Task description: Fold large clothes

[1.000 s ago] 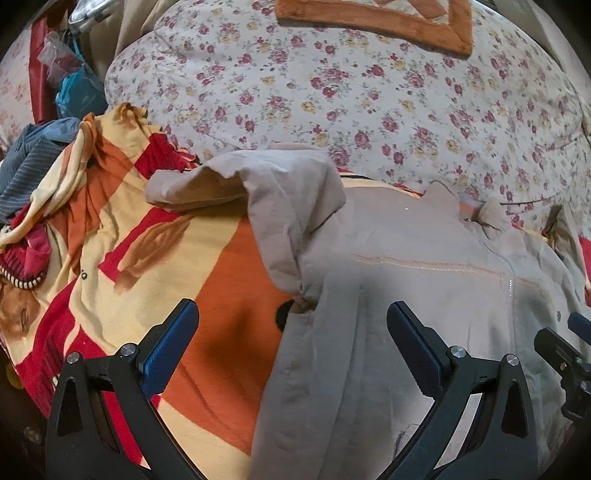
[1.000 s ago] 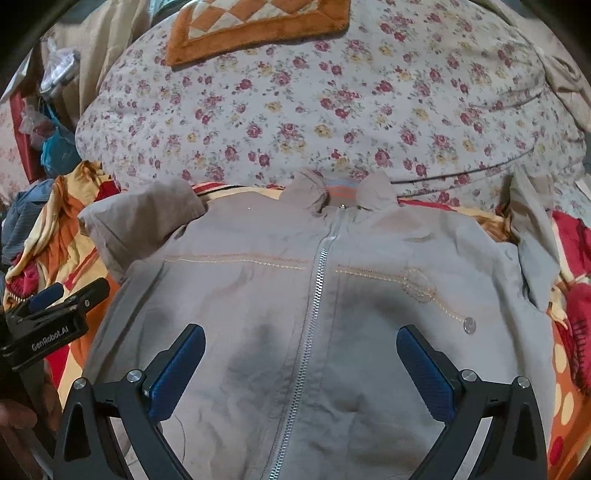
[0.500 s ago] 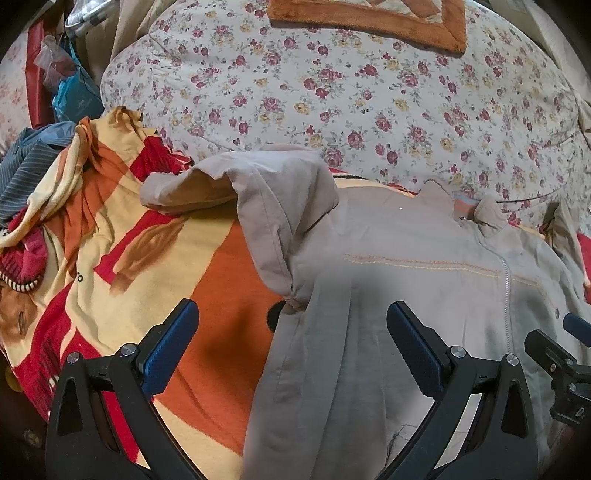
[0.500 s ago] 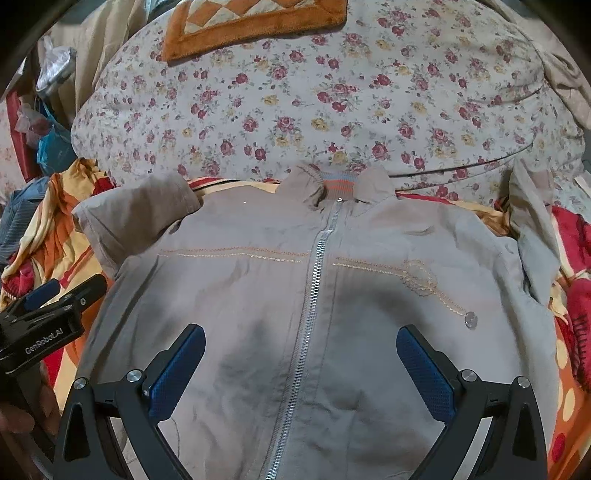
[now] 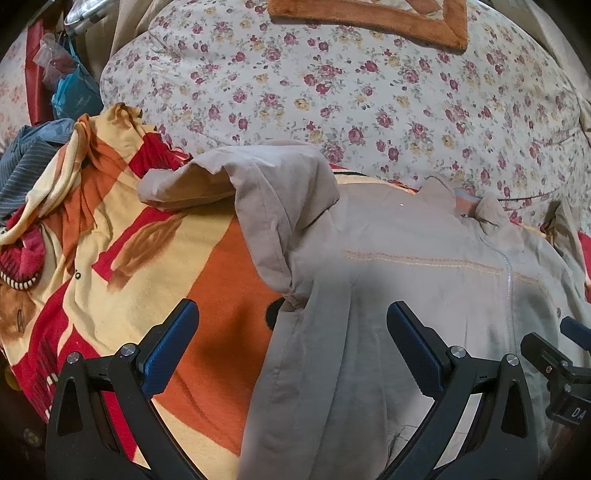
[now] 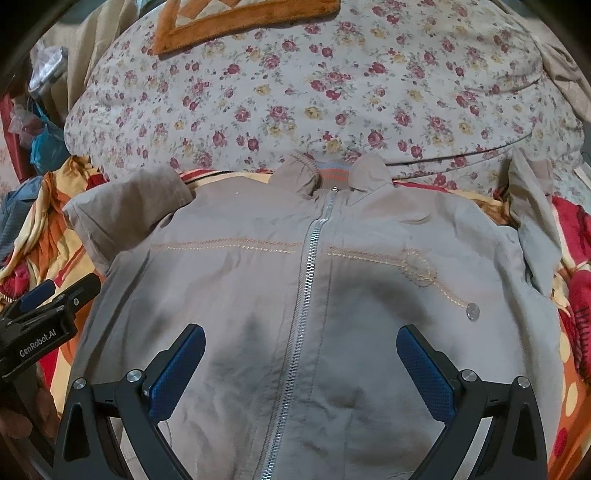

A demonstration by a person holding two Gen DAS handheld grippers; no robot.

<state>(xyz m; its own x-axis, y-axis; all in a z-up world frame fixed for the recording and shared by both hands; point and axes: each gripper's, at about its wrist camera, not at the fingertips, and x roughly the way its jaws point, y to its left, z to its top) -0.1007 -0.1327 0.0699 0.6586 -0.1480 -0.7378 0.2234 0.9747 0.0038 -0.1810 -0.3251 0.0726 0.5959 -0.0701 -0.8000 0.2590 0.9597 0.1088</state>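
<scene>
A beige zip-up jacket lies front up and zipped on a red, orange and yellow blanket. Its collar points away from me. In the left wrist view the jacket has its left sleeve bunched and folded over at the shoulder. The other sleeve lies crumpled at the far right. My left gripper hovers open over the jacket's left side seam, holding nothing. My right gripper hangs open above the jacket's lower front, astride the zipper.
A big floral quilt rises behind the jacket, with an orange-edged mat on top. Blue striped cloth and bags pile up at the far left. The left gripper's body shows at the right wrist view's left edge.
Both views have shifted slightly, the left one drifting leftward so more of the jacket's front shows. The jacket has not moved, and both grippers stay open.
</scene>
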